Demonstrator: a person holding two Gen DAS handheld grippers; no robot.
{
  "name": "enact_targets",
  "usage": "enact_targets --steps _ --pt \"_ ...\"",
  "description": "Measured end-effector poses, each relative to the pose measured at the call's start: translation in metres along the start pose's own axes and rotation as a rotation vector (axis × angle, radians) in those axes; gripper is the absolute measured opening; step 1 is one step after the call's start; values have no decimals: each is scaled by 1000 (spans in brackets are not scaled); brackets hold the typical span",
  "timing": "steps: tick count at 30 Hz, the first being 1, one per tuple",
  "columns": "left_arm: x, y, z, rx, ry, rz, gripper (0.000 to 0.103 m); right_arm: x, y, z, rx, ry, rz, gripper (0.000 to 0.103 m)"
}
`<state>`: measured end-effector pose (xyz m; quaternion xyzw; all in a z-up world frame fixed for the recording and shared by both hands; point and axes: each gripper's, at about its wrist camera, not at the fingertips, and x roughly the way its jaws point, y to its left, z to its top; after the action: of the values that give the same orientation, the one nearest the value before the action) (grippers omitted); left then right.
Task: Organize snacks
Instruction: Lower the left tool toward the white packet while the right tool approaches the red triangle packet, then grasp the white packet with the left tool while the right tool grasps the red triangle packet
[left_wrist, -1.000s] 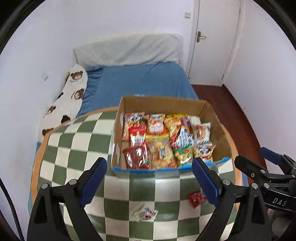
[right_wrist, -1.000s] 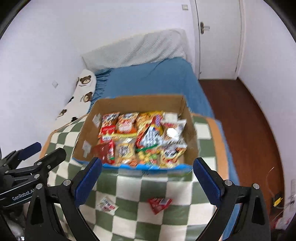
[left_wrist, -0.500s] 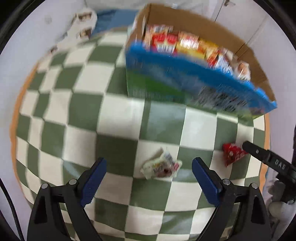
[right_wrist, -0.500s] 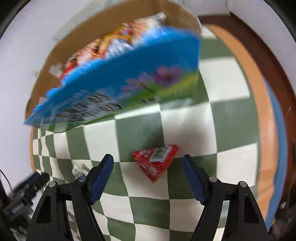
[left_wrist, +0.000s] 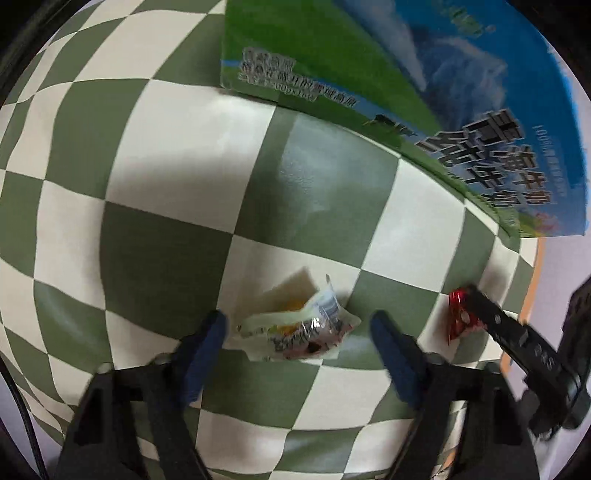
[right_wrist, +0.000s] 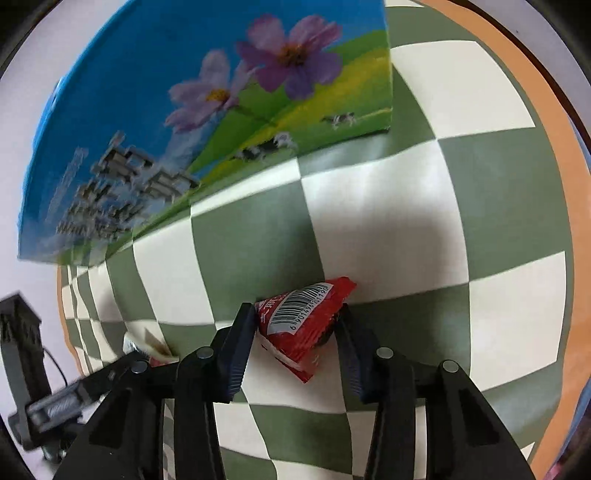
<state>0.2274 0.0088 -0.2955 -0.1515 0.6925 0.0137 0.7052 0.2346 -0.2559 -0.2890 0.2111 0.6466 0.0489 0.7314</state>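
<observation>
A pale snack packet (left_wrist: 299, 328) lies on the green and white checked table (left_wrist: 166, 184). My left gripper (left_wrist: 297, 332) is open, low over the table, with a finger on each side of the packet and gaps between. A red snack packet (right_wrist: 299, 325) with a barcode lies on the table in the right wrist view. My right gripper (right_wrist: 297, 317) has closed in on it, and both fingers touch its sides. The red packet (left_wrist: 460, 314) also shows at the right of the left wrist view, partly behind the right gripper's finger. The pale packet (right_wrist: 147, 341) shows at the lower left of the right wrist view.
The blue and green printed side of the snack box (left_wrist: 424, 92) stands just beyond both packets; it fills the upper left of the right wrist view (right_wrist: 184, 129). The table's orange rim (right_wrist: 546, 147) runs down the right side.
Both grippers have dropped from above the box down to the table. The left now straddles the pale packet. The right has narrowed around the red packet.
</observation>
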Motion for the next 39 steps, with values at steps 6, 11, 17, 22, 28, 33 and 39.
enact_targets --steps 6,11,17,22,28,33,39 --pt "6 -5 -15 47 -4 23 48 8 18 -29 -94 53 -26 45" --pt "11 -7 -57 144 43 71 40 15 31 -67 -204 119 -64 43" --pt "36 -9 -75 178 139 39 45 31 39 -86 -256 142 -97 43" --pt "34 -4 -79 164 169 -45 56 35 38 -84 -228 144 -92 48" --pt "34 0 -86 226 216 -78 61 38 42 -86 -231 154 -86 57" --pt "57 -3 -93 280 270 -51 62 43 49 -88 -232 150 -92 60" --pt "56 -10 -104 300 216 25 43 45 49 -91 -236 142 -95 60"
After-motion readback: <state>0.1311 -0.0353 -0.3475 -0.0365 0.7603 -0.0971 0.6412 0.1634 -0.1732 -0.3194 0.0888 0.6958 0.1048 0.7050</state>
